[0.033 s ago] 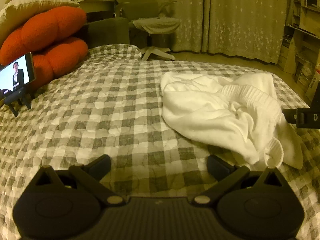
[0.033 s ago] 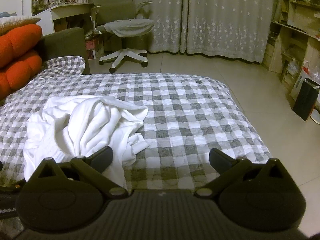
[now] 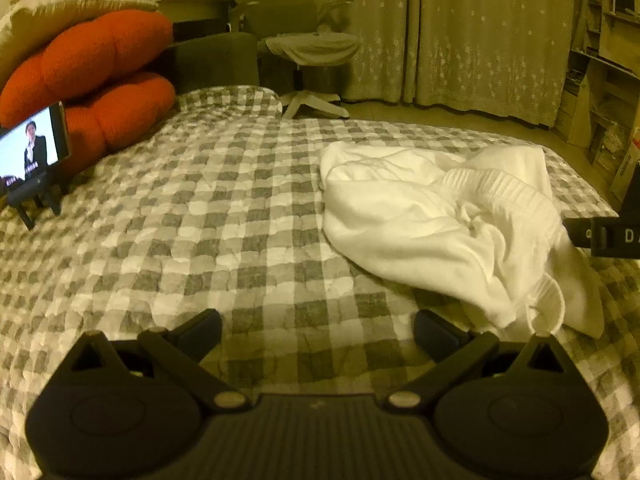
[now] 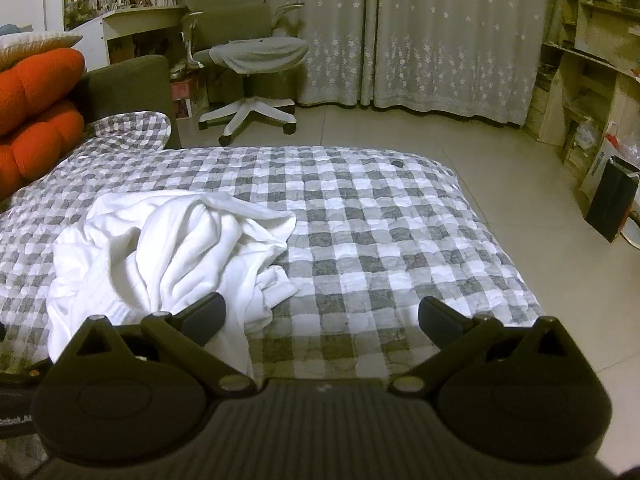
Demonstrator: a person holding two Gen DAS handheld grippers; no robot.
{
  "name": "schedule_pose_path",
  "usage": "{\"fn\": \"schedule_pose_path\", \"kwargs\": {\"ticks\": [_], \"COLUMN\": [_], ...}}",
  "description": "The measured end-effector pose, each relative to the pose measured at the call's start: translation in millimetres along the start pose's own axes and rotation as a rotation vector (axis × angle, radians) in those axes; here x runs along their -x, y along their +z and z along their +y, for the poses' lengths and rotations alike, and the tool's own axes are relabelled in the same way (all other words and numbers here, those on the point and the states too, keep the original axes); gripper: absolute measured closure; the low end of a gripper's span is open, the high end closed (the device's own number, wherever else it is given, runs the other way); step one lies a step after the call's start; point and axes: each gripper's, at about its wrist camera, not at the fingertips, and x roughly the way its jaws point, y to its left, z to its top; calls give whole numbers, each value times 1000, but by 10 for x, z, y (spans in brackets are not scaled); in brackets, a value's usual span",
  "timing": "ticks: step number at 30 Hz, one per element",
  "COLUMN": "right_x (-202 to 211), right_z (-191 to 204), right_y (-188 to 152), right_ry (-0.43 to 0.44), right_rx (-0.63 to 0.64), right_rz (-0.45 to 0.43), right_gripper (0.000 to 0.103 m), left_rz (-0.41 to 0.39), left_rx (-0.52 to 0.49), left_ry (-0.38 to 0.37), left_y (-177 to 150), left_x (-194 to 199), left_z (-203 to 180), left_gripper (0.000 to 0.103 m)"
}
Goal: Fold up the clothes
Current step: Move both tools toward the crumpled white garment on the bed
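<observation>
Fingers wide on both grippers, nothing held, over a checked bed with a crumpled white garment.

Left wrist view: left gripper spread fully, only checked bedcover between the fingers; garment heaped ahead and to the right, its ribbed cuff just beside the right fingertip, not touching as far as can be told; phone on a stand at far left, orange cushions behind it; part of the right gripper at the right edge. Right wrist view: right gripper equally spread over bare bedcover; garment ahead-left, partly hidden behind the left finger, contact unclear; office chair and curtains beyond the bed.
</observation>
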Motion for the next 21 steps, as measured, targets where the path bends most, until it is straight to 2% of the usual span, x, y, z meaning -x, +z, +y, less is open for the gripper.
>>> {"fn": "schedule_pose_path", "kwargs": {"ticks": [3,7,11,21], "right_x": [-15,-31,-17,-10], "right_z": [12,23,51,29], "right_y": [7,-9,-16,-12], "right_ry": [8,25,38,39], "right_rx": [5,10,10,12], "right_rz": [4,11,22,56], "right_gripper": [0,0,0,0], "left_rz": [-19,-19,8,7], "left_rx": [-9,29,40,27], "left_ry": [13,0,3,4], "left_y": [-19,-56,109,130], "left_x": [-4,-1,15,34], "left_z": [-51,-21,5,17], "left_gripper": [0,0,0,0]}}
